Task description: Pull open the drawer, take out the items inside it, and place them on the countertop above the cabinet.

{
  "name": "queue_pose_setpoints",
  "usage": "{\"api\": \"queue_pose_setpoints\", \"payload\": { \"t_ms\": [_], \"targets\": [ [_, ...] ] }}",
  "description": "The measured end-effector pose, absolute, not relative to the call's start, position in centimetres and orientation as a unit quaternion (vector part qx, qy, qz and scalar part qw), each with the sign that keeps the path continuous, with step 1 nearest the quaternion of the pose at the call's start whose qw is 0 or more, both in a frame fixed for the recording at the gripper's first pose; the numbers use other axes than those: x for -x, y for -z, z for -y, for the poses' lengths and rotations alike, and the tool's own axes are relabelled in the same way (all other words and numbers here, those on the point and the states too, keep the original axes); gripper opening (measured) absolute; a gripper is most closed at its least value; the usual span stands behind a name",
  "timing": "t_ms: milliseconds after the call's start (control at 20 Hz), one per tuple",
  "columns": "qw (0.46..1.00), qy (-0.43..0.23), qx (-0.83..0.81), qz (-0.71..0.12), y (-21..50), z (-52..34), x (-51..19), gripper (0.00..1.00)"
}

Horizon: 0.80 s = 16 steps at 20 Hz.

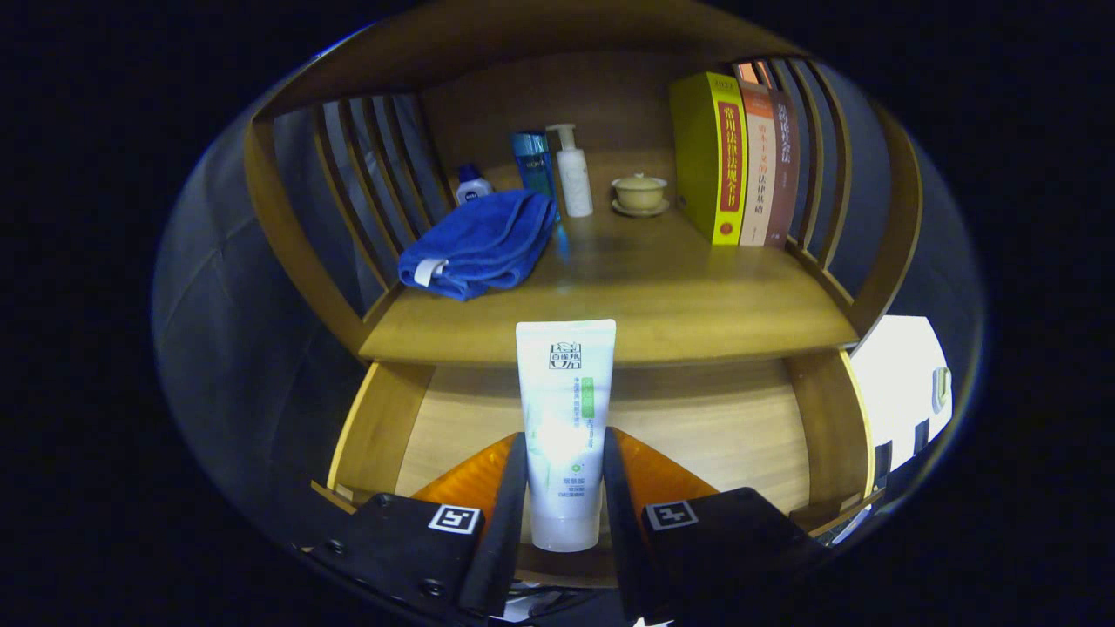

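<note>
**Tube gripped above the open drawer**

The gripper (564, 453) was clenched on a white tube (564, 418), both fingers (510, 496) pressing its sides. The tube stood upright between them, cap end down near the finger bases, flat crimped end up. Its top edge reached just over the front edge of the countertop (679, 305).

Below and behind the tube lay the drawer (732, 427), pulled open, its pale wooden floor showing on both sides of the fingers. Its side walls (375, 427) ran forward at left and right.

The countertop sat beyond the tube, with slatted wooden sides (366, 183) and a wooden back panel. On it:
- a folded blue towel (479, 244), left side, near the slats
- a small blue-capped bottle (472, 185) behind the towel
- a tall blue bottle (533, 164) beside it, at the back
- a white pump bottle (574, 174) just right of the blue one
- a lidded cup on a saucer (639, 193), further right
- 3 books (740, 157) standing upright against the right slats, the yellow one nearest the cup

A bright white surface (902, 383) showed to the right of the cabinet.
</note>
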<state>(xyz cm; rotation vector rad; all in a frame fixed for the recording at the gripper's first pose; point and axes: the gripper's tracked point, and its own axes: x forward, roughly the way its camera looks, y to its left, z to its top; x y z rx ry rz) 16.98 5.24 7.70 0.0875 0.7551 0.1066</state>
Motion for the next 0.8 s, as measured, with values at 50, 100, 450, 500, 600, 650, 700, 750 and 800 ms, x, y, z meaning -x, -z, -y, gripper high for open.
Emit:
{"api": "queue_pose_setpoints", "payload": {
  "t_ms": [50, 100, 450, 500, 600, 650, 700, 750, 800],
  "targets": [
    [0.930, -0.052, -0.042, -0.362, -8.3, -5.2, -17.4, 0.55],
    [0.933, -0.052, -0.044, -0.352, -9.2, -5.1, -18.1, 0.55],
    [0.946, -0.039, -0.051, -0.319, -11.6, -4.3, -23.2, 0.55],
    [0.948, -0.034, -0.050, -0.313, -11.7, -4.1, -24.2, 0.55],
    [0.950, -0.026, -0.044, -0.308, -11.5, -3.9, -26.0, 0.55],
    [0.949, -0.028, -0.044, -0.310, -11.4, -4.0, -26.7, 0.55],
    [0.948, -0.027, -0.047, -0.314, -11.1, -4.1, -27.3, 0.55],
    [0.947, -0.028, -0.050, -0.315, -10.7, -4.2, -28.1, 0.55],
    [0.945, -0.026, -0.051, -0.322, -10.1, -4.2, -28.5, 0.55]
  ]
}}
